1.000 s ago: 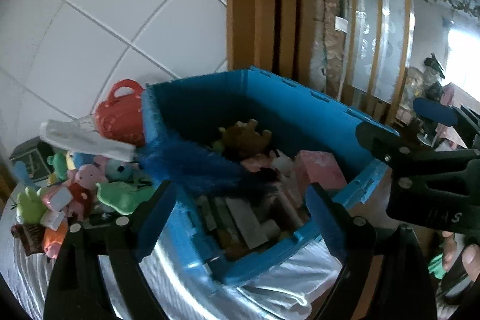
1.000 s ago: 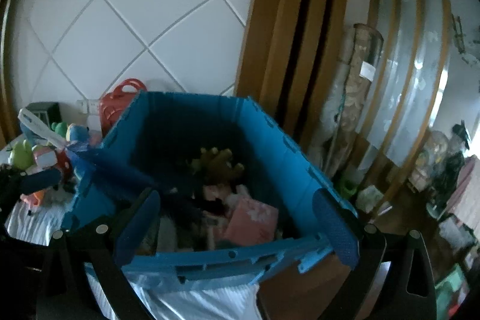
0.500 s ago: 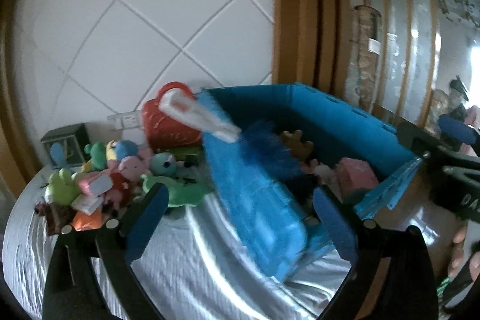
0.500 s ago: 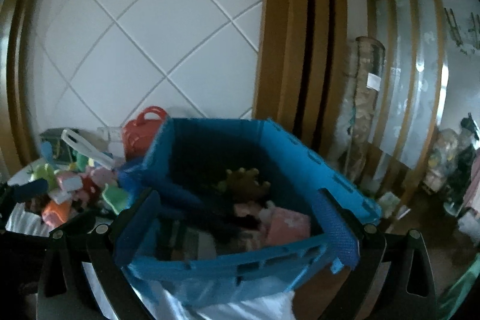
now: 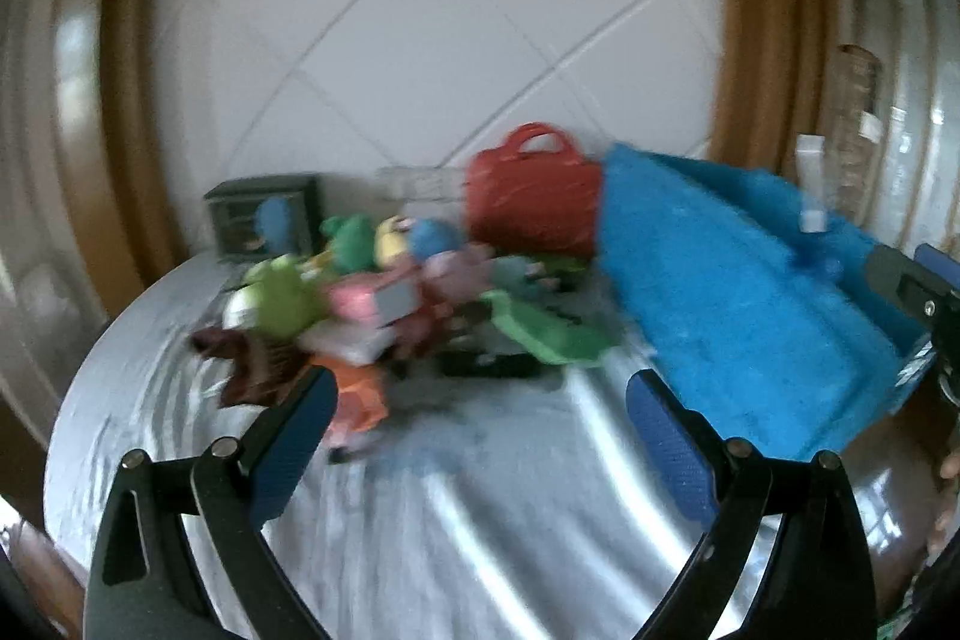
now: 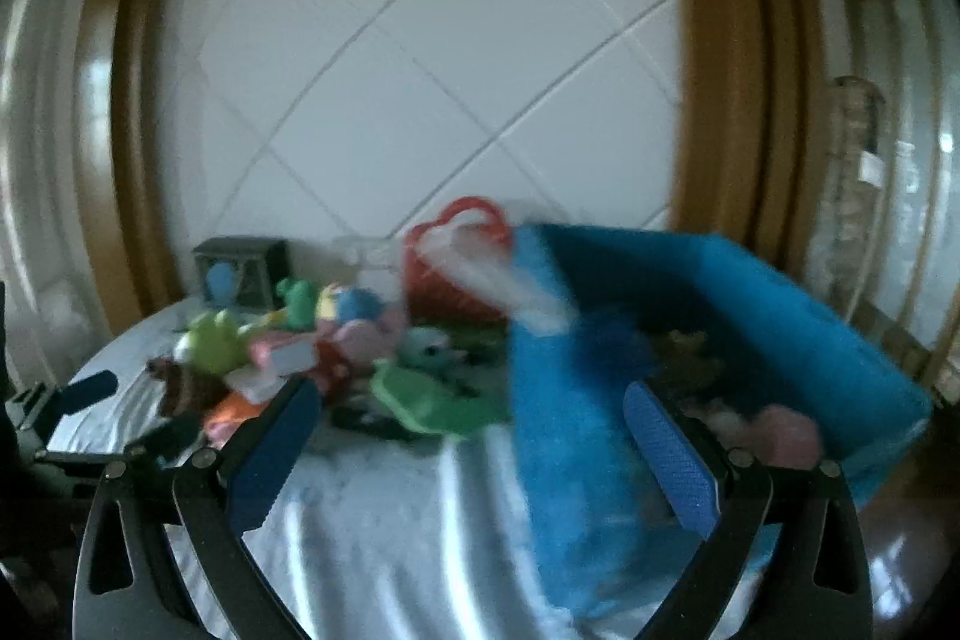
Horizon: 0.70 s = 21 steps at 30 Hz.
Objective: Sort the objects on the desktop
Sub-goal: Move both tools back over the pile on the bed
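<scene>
A white diagonally tiled wall (image 5: pixel 432 40) stands between brown wooden frames (image 6: pixel 720 70), with daylight at the sides.

Glossy silver tablecloth (image 5: pixel 456 508) (satin-like)

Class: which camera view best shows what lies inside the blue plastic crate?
The right wrist view: it looks over the blue plastic crate rim onto blurred toys inside. The left wrist view shows only the crate's outer wall, its inside hidden.

Blue crate (image 6: pixel 750 316), red bag (image 5: pixel 531 202), green plush (image 5: pixel 282 292), white diamond-lined wall (image 5: pixel 420 40).
</scene>
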{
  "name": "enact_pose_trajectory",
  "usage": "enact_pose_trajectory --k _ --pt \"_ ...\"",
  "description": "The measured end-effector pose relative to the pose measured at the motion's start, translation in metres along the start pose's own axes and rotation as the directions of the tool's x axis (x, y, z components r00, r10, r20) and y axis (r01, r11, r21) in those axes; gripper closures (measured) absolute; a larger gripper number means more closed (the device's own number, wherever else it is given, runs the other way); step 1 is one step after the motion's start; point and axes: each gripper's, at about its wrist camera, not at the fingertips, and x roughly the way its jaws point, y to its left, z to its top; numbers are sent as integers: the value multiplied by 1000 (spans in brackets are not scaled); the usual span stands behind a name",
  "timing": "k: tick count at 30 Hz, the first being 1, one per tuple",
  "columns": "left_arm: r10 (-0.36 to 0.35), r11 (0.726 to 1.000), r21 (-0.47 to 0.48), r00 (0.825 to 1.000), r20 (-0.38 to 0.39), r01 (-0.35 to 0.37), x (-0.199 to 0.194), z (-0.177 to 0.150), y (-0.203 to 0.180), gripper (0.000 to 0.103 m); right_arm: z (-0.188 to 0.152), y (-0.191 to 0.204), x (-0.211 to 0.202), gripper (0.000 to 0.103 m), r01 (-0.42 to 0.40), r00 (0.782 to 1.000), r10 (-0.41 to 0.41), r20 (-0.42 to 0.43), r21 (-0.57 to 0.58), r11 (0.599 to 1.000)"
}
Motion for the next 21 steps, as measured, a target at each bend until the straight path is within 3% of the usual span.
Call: enact_pose_trajectory --k 6,10,15,21 --pt "84 996 -28 992 -95 -87 21 -20 116 5 -17 90 51 0 -40 992 41 -116 11 999" --pt "88 991 -87 982 -169 -103 46 -32 175 5 -26 124 78 0 -35 983 39 -179 26 999" --pt "55 990 -117 978 -203 -80 73 -39 201 5 -36 146 116 0 -16 960 11 -280 -15 1000" --pt "21 989 -137 968 -250 -56 115 -40 199 9 -40 124 159 0 36 943 -33 -330 3 999"
